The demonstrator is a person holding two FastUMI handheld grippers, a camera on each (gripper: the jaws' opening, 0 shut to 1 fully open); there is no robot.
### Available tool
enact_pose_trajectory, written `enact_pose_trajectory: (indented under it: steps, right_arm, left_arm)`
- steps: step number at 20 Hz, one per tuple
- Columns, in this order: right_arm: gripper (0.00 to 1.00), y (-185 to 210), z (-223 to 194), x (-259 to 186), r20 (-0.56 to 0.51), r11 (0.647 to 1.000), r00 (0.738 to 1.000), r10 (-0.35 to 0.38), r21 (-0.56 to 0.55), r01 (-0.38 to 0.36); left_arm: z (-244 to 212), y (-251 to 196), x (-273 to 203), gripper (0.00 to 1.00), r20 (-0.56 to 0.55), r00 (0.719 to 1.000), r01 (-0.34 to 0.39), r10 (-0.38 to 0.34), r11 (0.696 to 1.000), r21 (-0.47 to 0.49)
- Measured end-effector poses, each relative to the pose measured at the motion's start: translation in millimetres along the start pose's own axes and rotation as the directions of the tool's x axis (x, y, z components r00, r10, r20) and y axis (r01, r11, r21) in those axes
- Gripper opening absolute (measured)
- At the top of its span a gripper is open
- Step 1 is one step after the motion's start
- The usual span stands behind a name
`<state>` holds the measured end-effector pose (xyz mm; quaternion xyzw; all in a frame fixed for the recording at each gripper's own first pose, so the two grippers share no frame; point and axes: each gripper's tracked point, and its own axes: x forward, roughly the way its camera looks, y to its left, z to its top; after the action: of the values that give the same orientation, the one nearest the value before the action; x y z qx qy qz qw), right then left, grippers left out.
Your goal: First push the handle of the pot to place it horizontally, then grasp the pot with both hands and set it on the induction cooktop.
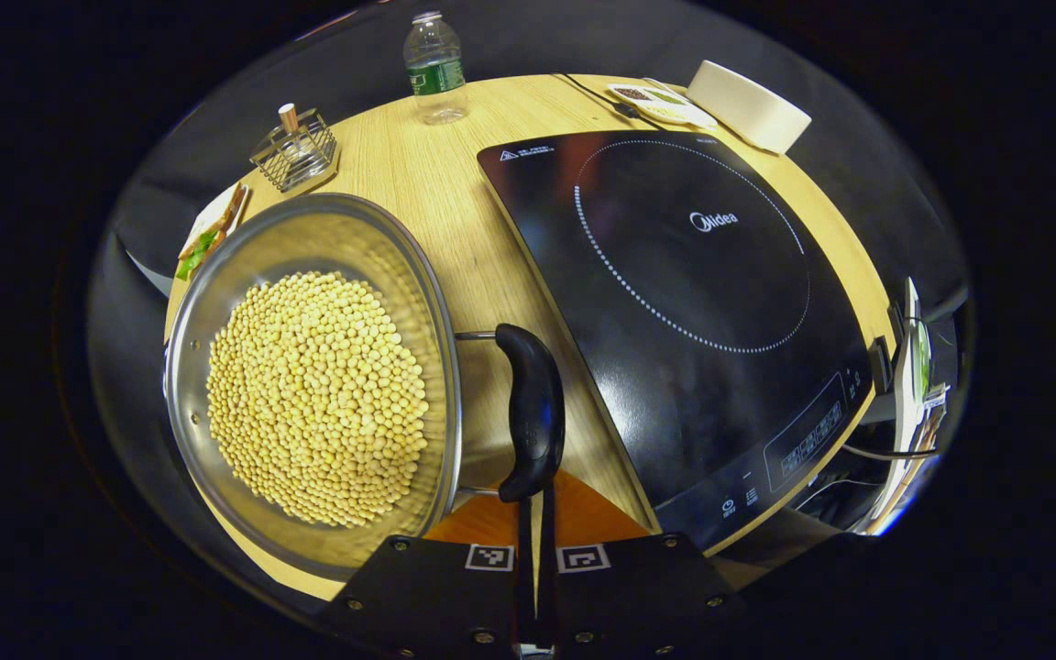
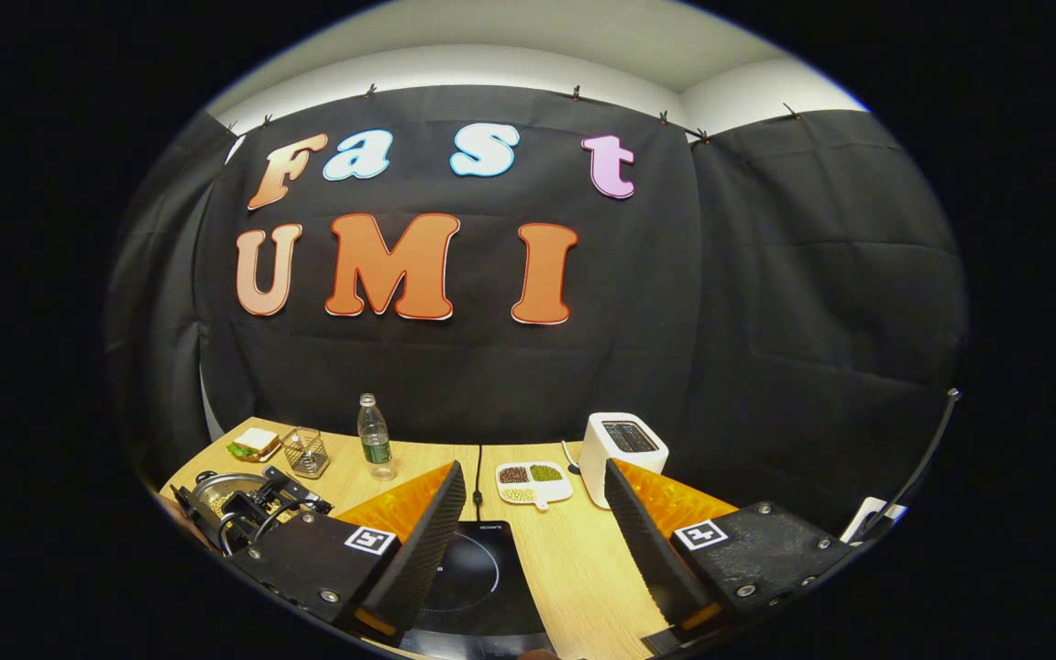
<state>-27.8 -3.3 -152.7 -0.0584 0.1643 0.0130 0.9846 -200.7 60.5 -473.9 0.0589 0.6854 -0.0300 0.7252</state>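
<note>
Pot [image 1: 313,385] full of beans, on the table left of the induction cooktop [image 1: 684,302]; handle push is the step in hand.
Left gripper [image 1: 535,550], fingers nearly together and empty, sits just below the black handle [image 1: 531,412]. Next: grasp the pot with both. Right gripper [image 2: 533,541] hangs wide above the cooktop.

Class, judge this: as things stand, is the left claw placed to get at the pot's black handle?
Probably yes. The left claw, shut, sits right at the near end of the black handle, with nothing between them; the pot lies alongside.
</note>
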Motion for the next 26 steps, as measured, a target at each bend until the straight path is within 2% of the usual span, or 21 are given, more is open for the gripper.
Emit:
enact_pose_trajectory:
  steps: [8, 16, 21, 26]
  right_arm:
    - [0.95, -11.1, -10.1, 0.8, -0.030, 1.000, 0.999, -0.021, 0.008, 0.021]
    - [0.95, -42.8, -18.1, 0.4, -0.059, 0.996, 0.995, -0.084, 0.032, 0.086]
    - [0.95, -40.3, -28.2, -4.4, -0.081, 0.996, 0.993, -0.083, 0.019, 0.085]
    - [0.95, -30.6, -31.5, -6.6, -0.094, 0.998, 0.993, -0.067, 0.005, 0.068]
  left_arm:
    - [19.1, 0.0, 9.9, 0.02, 0.016, 1.000, -0.014, 0.014, 1.000, -0.015]
    - [42.0, 0.1, 15.5, 0.02, 0.055, 0.998, -0.021, 0.024, 0.998, -0.054]
    - [54.3, -4.0, 19.3, 0.02, 0.085, 0.996, -0.017, 0.027, 0.993, -0.114]
    - [63.6, -5.4, 23.2, 0.02, 0.100, 0.994, -0.026, 0.039, 0.991, -0.129]
